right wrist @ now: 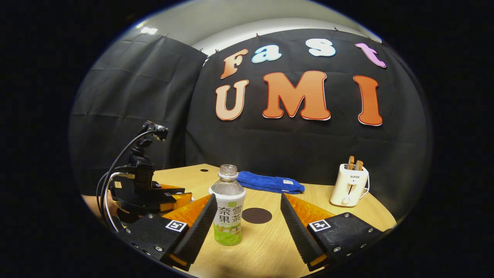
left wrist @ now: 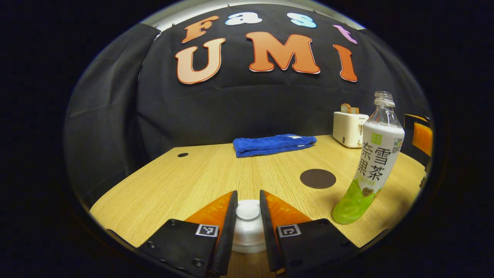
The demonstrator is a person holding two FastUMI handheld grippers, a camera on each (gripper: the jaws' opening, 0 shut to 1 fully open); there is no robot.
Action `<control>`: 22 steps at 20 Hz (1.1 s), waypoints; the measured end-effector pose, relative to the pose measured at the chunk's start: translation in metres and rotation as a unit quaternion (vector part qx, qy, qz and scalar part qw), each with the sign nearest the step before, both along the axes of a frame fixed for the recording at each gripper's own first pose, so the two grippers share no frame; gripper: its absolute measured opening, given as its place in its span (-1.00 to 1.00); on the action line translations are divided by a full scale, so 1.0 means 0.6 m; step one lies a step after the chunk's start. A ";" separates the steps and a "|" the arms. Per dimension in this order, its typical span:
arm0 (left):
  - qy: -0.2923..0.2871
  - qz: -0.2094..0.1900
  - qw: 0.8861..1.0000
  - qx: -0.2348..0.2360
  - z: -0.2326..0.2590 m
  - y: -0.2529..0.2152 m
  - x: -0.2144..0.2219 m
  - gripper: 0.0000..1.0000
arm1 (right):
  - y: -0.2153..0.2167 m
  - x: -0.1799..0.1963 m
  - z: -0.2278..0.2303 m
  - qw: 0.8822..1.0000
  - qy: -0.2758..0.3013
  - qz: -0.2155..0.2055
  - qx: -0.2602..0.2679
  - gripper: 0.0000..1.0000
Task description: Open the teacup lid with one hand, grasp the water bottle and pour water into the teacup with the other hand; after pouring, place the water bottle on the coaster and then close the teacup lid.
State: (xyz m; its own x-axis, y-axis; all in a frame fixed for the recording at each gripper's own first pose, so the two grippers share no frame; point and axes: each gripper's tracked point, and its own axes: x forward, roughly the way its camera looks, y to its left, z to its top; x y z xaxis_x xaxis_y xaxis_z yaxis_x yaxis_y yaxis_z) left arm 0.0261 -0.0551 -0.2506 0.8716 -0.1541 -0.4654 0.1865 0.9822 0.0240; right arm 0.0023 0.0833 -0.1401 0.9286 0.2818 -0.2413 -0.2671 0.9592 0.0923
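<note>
My left gripper point(left wrist: 247, 192) is closed in on the round knob of the white teacup lid point(left wrist: 247, 211), one finger against each side. The lid rests on the white teacup point(left wrist: 249, 239) low between the fingers. A capless water bottle point(left wrist: 376, 162) with a white and green label stands upright to the right. The dark round coaster point(left wrist: 317, 178) lies bare behind it. My right gripper point(right wrist: 247, 197) is wide open; the bottle point(right wrist: 228, 216) stands between its fingers, close to the left one, untouched. The coaster point(right wrist: 256, 215) lies just beyond. The left gripper point(right wrist: 154, 193) shows at the left.
A folded blue towel point(left wrist: 274, 144) lies at the back of the wooden table point(left wrist: 185, 181). A white toaster point(left wrist: 348, 129) with toast stands at the back right. Cables hang from the left gripper's mount point(right wrist: 115, 181).
</note>
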 end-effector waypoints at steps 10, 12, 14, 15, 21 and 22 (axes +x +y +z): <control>-0.050 0.031 0.998 -0.016 0.053 0.027 0.008 -0.36 | 0.017 -0.007 -0.013 0.999 0.016 0.030 -0.004 0.97; -0.068 0.039 0.997 -0.019 0.077 0.039 0.010 -0.36 | 0.034 -0.013 -0.024 0.999 0.023 0.041 -0.007 0.96; -0.080 0.048 0.995 -0.016 0.097 0.053 0.010 -0.36 | 0.042 -0.016 -0.034 0.998 0.030 0.046 -0.016 0.95; -0.085 0.052 0.995 -0.014 0.105 0.059 0.007 -0.36 | 0.043 -0.013 -0.043 0.998 0.035 0.044 -0.023 0.94; -0.109 0.082 0.991 -0.011 0.138 0.108 -0.003 -0.36 | 0.064 -0.001 -0.091 0.996 0.077 0.045 -0.023 0.89; -0.109 0.086 0.990 -0.008 0.139 0.116 -0.006 -0.39 | 0.068 -0.001 -0.099 0.995 0.085 0.045 -0.020 0.83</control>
State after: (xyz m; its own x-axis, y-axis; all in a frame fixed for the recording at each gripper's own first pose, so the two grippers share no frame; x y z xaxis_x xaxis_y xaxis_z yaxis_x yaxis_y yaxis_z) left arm 0.0223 0.0145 -0.1672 0.9648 -0.0009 -0.2628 0.0088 0.9995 0.0289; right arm 0.0016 0.1243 -0.1997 0.8445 0.3496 -0.4057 -0.3367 0.9357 0.1053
